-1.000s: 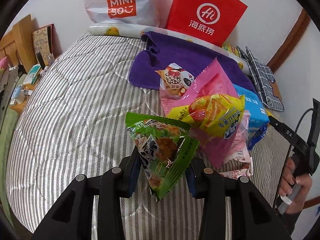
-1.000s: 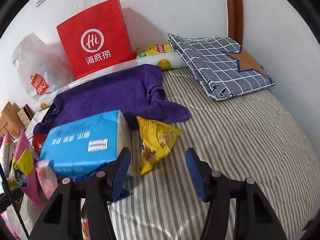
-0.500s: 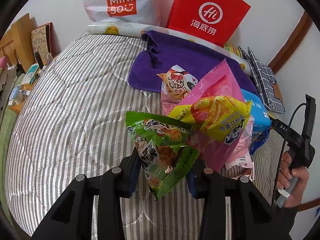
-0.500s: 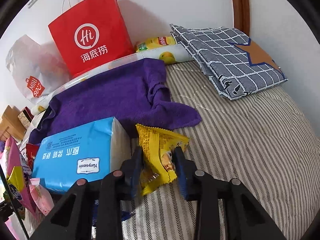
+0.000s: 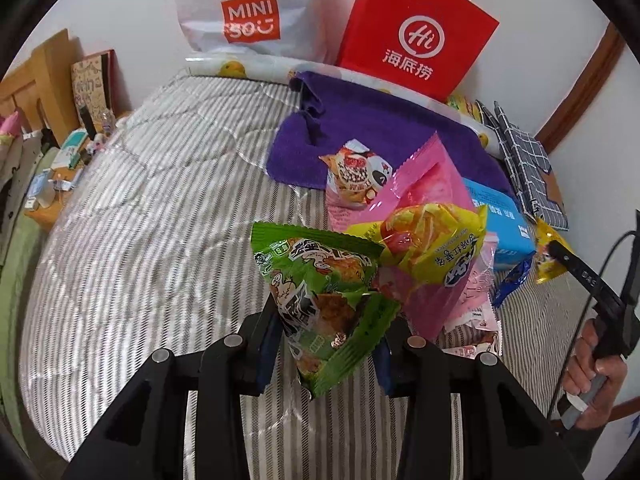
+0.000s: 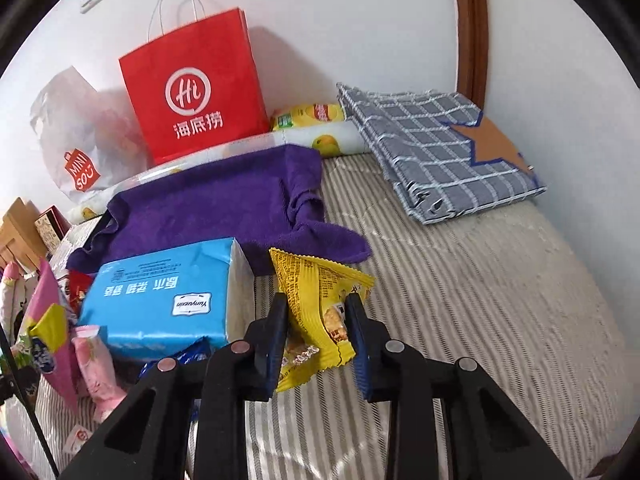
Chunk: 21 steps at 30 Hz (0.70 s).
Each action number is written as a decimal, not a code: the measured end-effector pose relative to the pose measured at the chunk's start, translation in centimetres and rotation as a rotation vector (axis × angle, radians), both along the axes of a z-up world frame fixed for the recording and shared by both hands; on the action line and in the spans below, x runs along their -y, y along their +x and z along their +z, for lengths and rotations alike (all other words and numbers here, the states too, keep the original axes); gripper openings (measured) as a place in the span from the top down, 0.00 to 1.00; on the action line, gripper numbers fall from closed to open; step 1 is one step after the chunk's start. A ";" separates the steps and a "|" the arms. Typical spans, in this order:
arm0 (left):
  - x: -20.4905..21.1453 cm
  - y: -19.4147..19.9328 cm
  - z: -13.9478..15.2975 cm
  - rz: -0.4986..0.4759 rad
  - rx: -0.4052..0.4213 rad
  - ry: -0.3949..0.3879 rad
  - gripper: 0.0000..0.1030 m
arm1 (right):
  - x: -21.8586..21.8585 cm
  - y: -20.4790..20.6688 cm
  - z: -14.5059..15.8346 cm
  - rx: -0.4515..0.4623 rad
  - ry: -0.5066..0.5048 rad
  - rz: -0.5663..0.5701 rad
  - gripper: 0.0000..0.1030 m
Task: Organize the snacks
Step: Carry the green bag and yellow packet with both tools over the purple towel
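My left gripper (image 5: 326,332) is shut on a green snack packet (image 5: 324,300) and holds it above the striped bed (image 5: 160,220). Beside it on the right lies a pile: a yellow chip bag (image 5: 432,248), a pink bag (image 5: 424,184), a small cat-print packet (image 5: 356,172) and a blue tissue pack (image 5: 500,220). My right gripper (image 6: 316,328) is shut on a yellow snack packet (image 6: 316,292), lifted just off the bed next to the blue tissue pack (image 6: 168,292). That yellow packet (image 5: 546,256) shows at the right in the left wrist view.
A purple towel (image 6: 224,204) lies behind the snacks. A red paper bag (image 6: 192,92) and a white Miniso bag (image 5: 248,12) stand against the wall. A folded checked cloth (image 6: 432,148) lies at the back right. A cluttered bedside table (image 5: 52,172) is at the left.
My right gripper moved forward and shut on the yellow packet, then lifted it. My left gripper has risen a little with the green packet still in it.
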<state>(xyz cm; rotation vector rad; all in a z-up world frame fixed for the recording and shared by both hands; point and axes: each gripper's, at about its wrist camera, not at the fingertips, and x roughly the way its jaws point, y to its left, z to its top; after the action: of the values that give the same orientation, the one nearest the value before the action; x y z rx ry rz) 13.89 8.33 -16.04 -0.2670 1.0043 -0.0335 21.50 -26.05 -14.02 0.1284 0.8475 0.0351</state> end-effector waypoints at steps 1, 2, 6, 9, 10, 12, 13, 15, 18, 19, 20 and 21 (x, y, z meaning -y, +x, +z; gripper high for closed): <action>0.0 -0.3 0.3 0.004 0.006 0.002 0.62 | 0.2 -0.5 0.4 0.004 0.001 -0.002 0.73; 0.0 -0.5 0.6 0.005 0.010 -0.001 0.62 | 0.3 -0.8 0.6 0.006 0.002 -0.002 0.73; 0.4 -1.1 1.6 0.002 0.023 -0.013 0.62 | 0.4 -2.4 1.2 0.006 -0.003 0.003 0.73; 1.2 -1.6 2.5 -0.017 0.037 -0.028 0.62 | 0.1 -3.7 1.6 0.006 -0.002 0.020 0.73; 1.5 -1.7 2.8 -0.023 0.041 -0.031 0.62 | 0.0 -4.1 1.8 0.008 -0.005 0.025 0.73; 2.2 -1.9 3.4 -0.040 0.055 -0.032 0.62 | -0.2 -4.7 2.2 0.015 -0.011 0.033 0.73; 2.5 -1.9 3.7 -0.046 0.061 -0.031 0.62 | -0.4 -5.0 2.6 0.021 -0.018 0.045 0.73; 3.2 -1.9 4.3 -0.058 0.071 -0.032 0.62 | -0.6 -5.4 3.4 0.036 -0.030 0.054 0.73; 4.4 -1.6 5.3 -0.073 0.087 -0.027 0.62 | -0.8 -5.9 4.7 0.062 -0.032 0.067 0.73; 5.0 -1.4 5.8 -0.076 0.097 -0.007 0.62 | -0.9 -6.0 5.2 0.071 -0.033 0.071 0.73; 5.4 -1.2 6.1 -0.082 0.103 0.001 0.62 | -1.0 -6.0 5.5 0.076 -0.034 0.075 0.73; 5.9 -0.9 6.5 -0.095 0.108 0.001 0.62 | -1.2 -6.1 6.0 0.086 -0.037 0.083 0.73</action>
<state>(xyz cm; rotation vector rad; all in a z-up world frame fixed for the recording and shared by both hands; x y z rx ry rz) 12.99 2.42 -9.49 -0.2137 0.9085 -0.1324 15.41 -24.83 -8.03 0.0563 0.7671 0.1018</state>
